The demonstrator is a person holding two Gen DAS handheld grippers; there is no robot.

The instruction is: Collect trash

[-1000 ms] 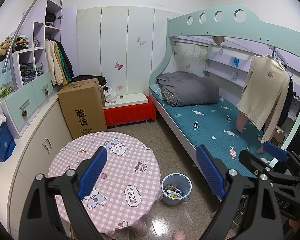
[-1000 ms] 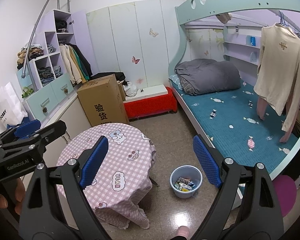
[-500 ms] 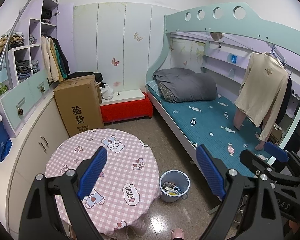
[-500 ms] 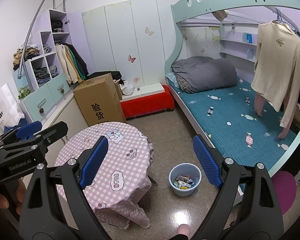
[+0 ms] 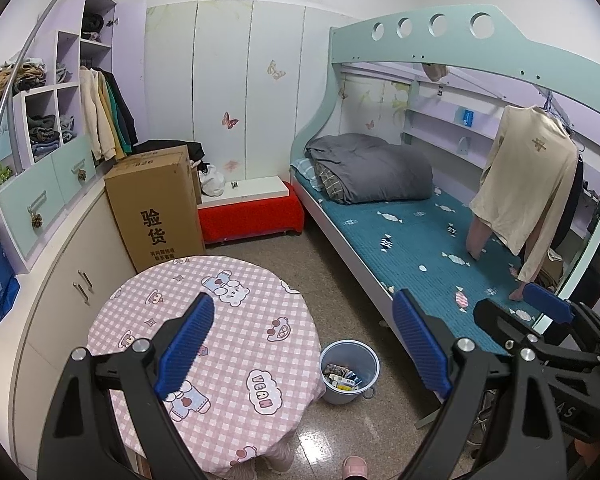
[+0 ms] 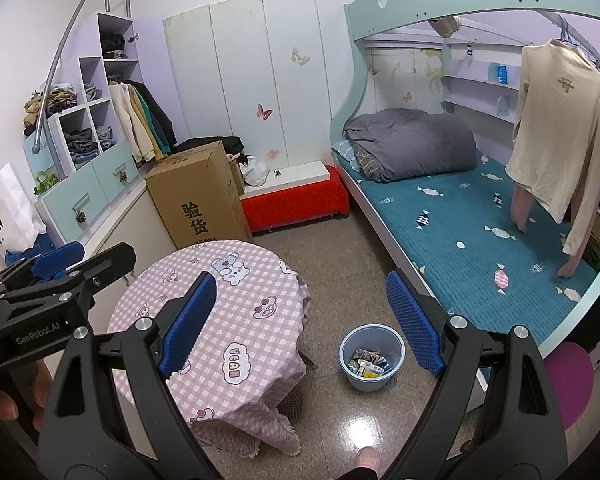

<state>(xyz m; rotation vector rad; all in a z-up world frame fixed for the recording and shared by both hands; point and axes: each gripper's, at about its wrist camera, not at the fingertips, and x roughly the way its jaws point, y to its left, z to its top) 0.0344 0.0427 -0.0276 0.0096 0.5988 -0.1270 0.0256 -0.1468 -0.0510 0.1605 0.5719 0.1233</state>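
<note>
So the trash bin (image 6: 371, 357) sits on the floor between the round bench (image 6: 220, 304) and the bed (image 6: 480, 232), below and ahead of both my hands — already got wrappers in it. From my right gripper (image 6: 300, 320) it's just right of centre; from my left gripper (image 5: 304, 344) about the same, so I'd say the right's a touch nearer. Both sets of fingers are spread wide — holding nothing, touching nothing.
</note>
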